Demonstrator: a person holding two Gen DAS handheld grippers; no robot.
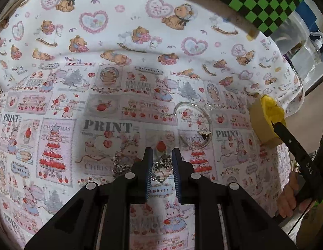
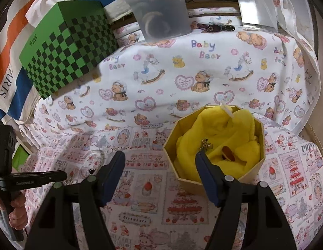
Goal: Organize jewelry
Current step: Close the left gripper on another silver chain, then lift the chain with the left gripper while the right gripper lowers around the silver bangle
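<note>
Silver chain necklace w/ small round pendant lying bunched on patterned cloth, sitting between fingers of left hand-held gripper, jaws narrowly apart, not clamping. Clear bangle lying just beyond. Octagonal box w/ yellow lining holding gold charm, orange piece. Right hand-held gripper hovering wide apart, one finger over box rim. Green checkered box far back.

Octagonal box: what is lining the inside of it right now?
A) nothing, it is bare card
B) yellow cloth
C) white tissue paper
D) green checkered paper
B: in the right wrist view the octagonal box is filled with crumpled yellow cloth, with a small gold trinket lying on it.
</note>
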